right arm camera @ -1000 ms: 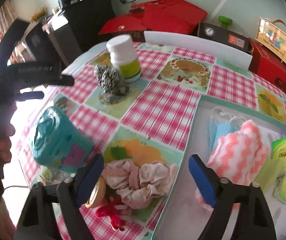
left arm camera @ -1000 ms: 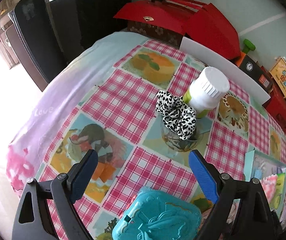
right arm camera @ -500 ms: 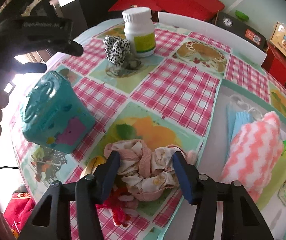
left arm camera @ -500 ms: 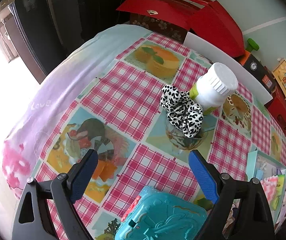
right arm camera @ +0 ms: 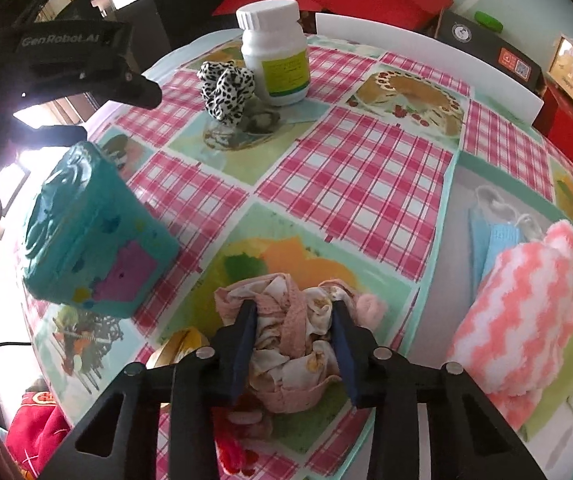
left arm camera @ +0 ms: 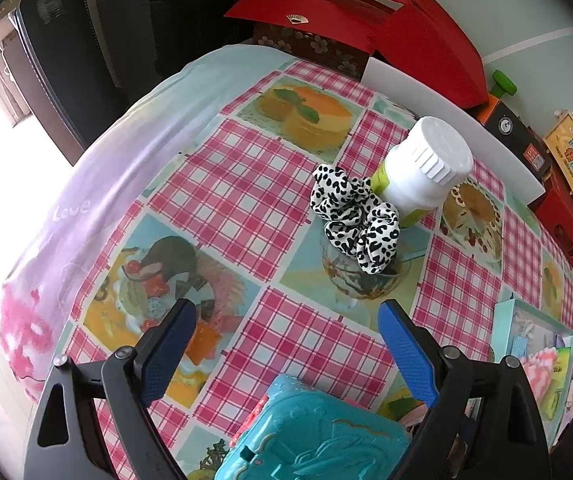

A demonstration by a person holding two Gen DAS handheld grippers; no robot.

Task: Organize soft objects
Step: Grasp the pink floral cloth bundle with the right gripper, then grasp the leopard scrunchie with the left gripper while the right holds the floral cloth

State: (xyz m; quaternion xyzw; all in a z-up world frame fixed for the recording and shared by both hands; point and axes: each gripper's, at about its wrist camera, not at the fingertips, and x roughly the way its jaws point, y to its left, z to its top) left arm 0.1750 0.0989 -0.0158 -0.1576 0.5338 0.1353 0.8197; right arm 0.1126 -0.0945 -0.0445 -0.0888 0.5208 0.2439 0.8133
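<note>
Right wrist view: right gripper (right arm camera: 292, 334) has gone from wide open to pinching the crumpled pink floral fabric scrunchie (right arm camera: 292, 336) at the near table edge, left of the mint tray (right arm camera: 452, 184), so pickup's on; left gripper (left arm camera: 286, 344) hovers wide open, empty.

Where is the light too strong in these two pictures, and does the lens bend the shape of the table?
Left wrist view: daylight burns out the left edge, washing the tablecloth pale; the fisheye curves the table into a dome. Right wrist view: glare at the left behind the left gripper, which shows as a dark silhouette; the white board bows; the pink cloth between the right gripper fingers is sharp.
</note>
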